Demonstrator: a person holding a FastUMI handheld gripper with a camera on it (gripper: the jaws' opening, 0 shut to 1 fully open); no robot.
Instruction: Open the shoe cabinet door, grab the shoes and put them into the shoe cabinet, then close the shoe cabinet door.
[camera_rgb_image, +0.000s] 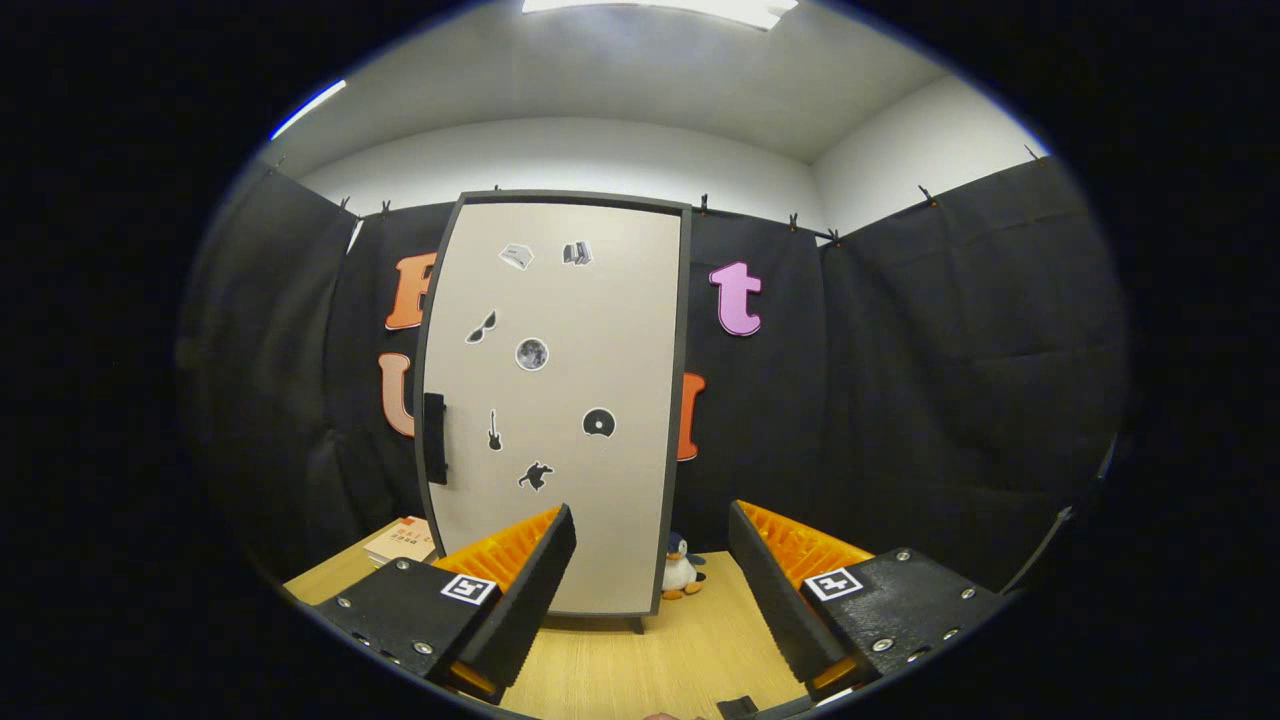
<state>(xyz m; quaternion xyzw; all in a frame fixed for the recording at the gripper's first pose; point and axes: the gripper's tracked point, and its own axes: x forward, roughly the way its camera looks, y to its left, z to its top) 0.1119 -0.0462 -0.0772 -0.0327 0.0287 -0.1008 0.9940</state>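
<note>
Cabinet (555, 400) shut, claw (650, 590) wide open and empty in front of it.

The cabinet stands upright on the table (640, 660), beyond the fingers, its beige door (590, 330) closed and dotted with small stickers. The black handle (434, 438) sits on the door's left edge, about mid-height, well to the left of the left finger. That is the place to take hold: a narrow upright bar the two fingers could close across. The door looks like a stiff, light panel that should swing with a gentle pull, and the cabinet itself may be light enough to shift if tugged hard. A penguin toy (681, 570) stands at the cabinet's right foot; a book (402, 541) lies at its left. I cannot tell where the shoes are.
</note>
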